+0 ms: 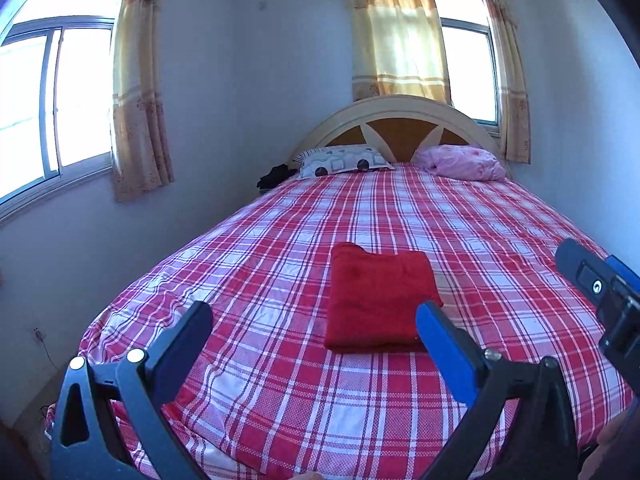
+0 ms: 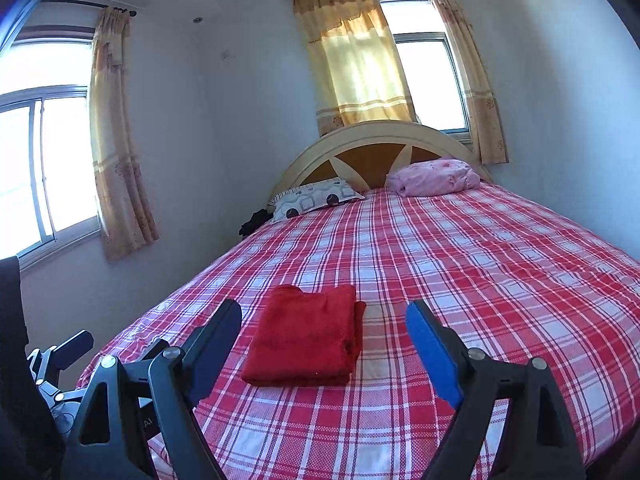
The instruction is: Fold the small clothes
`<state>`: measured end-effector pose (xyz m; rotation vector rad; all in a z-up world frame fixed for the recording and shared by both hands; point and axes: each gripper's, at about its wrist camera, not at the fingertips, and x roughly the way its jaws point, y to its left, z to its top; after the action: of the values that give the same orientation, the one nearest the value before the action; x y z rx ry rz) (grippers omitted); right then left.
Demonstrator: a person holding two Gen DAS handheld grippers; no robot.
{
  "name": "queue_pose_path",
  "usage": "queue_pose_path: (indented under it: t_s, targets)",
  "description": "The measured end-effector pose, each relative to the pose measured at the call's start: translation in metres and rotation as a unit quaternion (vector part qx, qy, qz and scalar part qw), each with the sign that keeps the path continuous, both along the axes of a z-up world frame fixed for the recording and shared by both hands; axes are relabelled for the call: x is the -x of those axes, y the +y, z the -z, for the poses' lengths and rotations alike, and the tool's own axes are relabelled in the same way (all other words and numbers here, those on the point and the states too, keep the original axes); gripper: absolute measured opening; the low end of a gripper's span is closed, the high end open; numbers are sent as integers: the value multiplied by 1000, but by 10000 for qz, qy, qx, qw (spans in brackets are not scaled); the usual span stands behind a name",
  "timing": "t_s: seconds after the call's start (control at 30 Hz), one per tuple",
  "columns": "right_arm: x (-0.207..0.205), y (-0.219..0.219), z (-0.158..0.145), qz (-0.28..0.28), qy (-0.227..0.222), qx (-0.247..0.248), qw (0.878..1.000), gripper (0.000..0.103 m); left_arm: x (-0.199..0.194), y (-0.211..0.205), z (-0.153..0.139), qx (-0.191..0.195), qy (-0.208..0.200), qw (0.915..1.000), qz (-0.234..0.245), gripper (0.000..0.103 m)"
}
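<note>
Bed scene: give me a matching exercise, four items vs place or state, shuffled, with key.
Items:
1. red cloth
2. pink bundle
3. patterned pillow
4. left gripper

Place or state:
A. by the headboard, window-wall side
B. jaws open, nothing held
C. folded, lying mid-bed
D. by the headboard, other side

Pairs: 1-C, 2-D, 3-A, 4-B
</note>
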<state>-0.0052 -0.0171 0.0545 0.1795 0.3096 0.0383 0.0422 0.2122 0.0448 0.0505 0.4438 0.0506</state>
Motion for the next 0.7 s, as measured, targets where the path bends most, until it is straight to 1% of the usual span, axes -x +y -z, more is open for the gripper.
queue_pose_path:
  t_s: [0.7]
  targets:
    - [-2,-3,5,-15,86,-75,9999,85,-2,-2,3,-19,102,9999,-5,103]
